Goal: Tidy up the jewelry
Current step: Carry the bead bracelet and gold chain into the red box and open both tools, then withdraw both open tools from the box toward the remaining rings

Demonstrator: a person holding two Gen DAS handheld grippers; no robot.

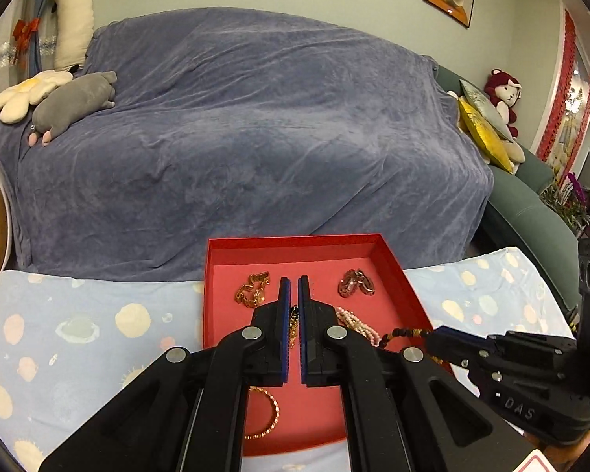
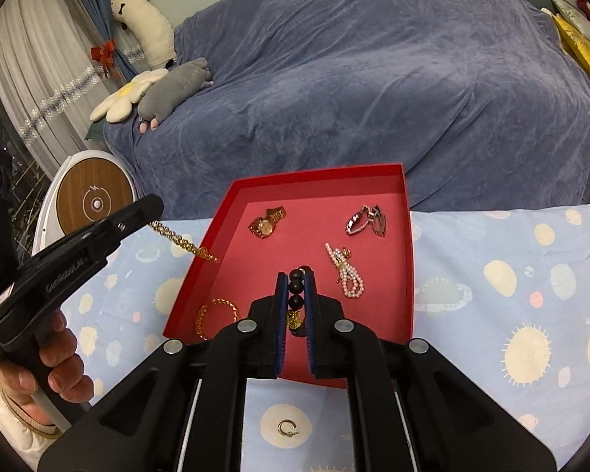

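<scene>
Both grippers over the red tray (image 2: 407,244): the right gripper (image 2: 295,289) is clamped on a dark bead bracelet (image 2: 296,287), the left gripper (image 1: 291,295) on a limp, light gold chain (image 2: 185,244), each likely to slip unless pinched mid-strand.

Red tray (image 2: 408,244) sits open on the planet-print cloth, and everything is placed from it. Gold watch (image 2: 266,223) at its far left, silvery bracelet (image 2: 365,220) far right, pearl strand (image 2: 346,271) bunched just right of centre, gold bangle (image 2: 216,316) flat in the near-left corner. Dark bead bracelet (image 2: 296,287) is lifted over the near middle, gold chain (image 2: 185,243) dangling across the left wall. Small gold hoop (image 2: 286,428) lies outside, on the cloth before the near edge.
</scene>
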